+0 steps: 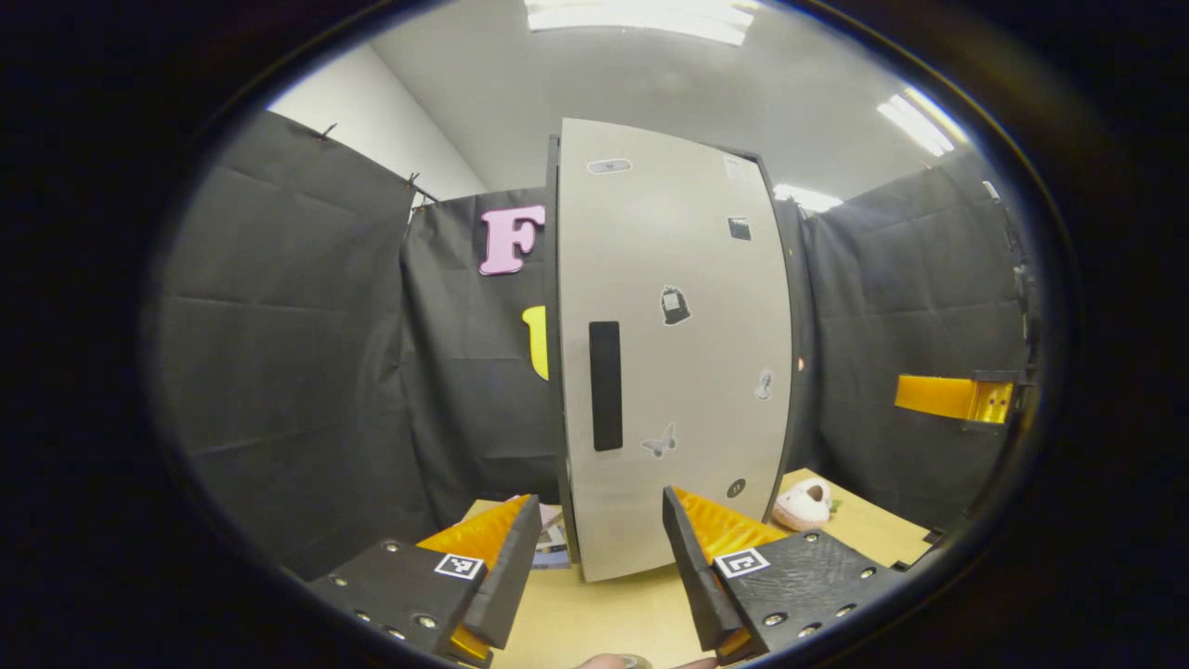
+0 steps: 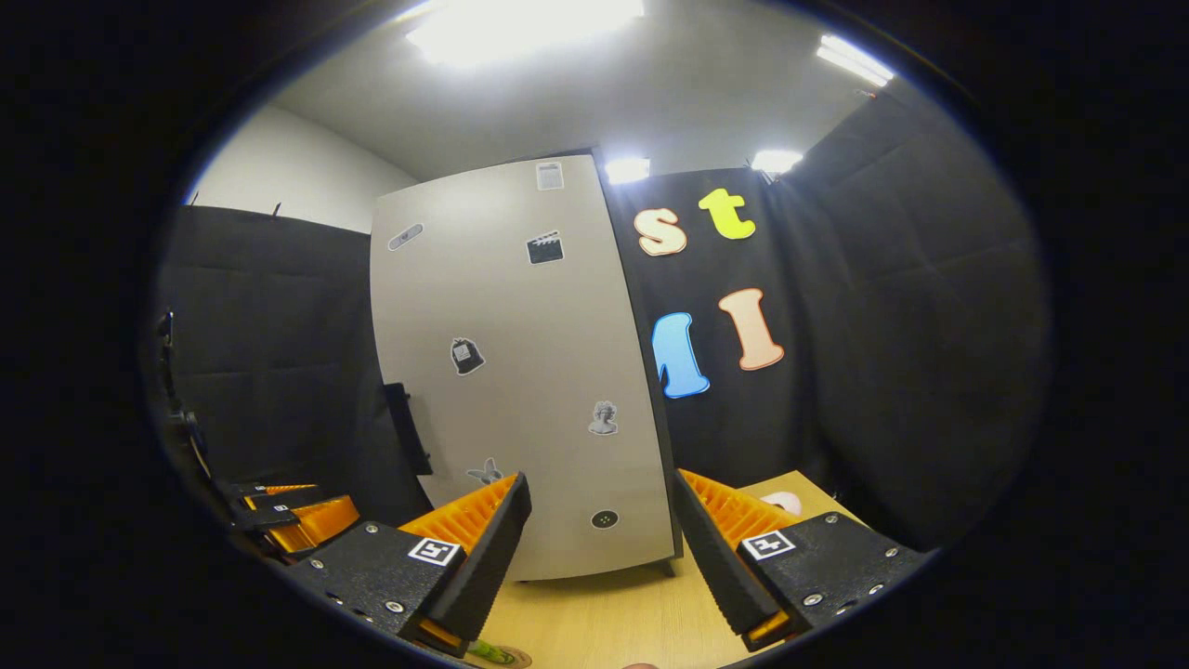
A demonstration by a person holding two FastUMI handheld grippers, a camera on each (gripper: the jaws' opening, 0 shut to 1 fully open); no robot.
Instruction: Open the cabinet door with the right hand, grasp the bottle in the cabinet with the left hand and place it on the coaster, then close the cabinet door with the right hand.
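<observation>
A tall cabinet stands on the wooden table, its pale door (image 1: 687, 372) (image 2: 520, 372) dotted with stickers and lying flush, with the inside hidden. A black handle (image 1: 606, 386) (image 2: 407, 429) runs upright near the door's left edge. My left gripper (image 1: 599, 567) is open, close in front of the door's lower part and below the handle. My right gripper (image 2: 599, 548) is open too, with nothing between its fingers, low before the door's right half. A small green and brown thing (image 2: 492, 654) peeks in at the bottom edge; what it is I cannot tell.
A pink slipper-like object (image 1: 803, 504) (image 2: 785, 502) lies on the table (image 1: 594, 623) right of the cabinet. Printed papers (image 1: 553, 548) lie at its left foot. The other gripper shows far right (image 1: 957, 398) and low left (image 2: 288, 516).
</observation>
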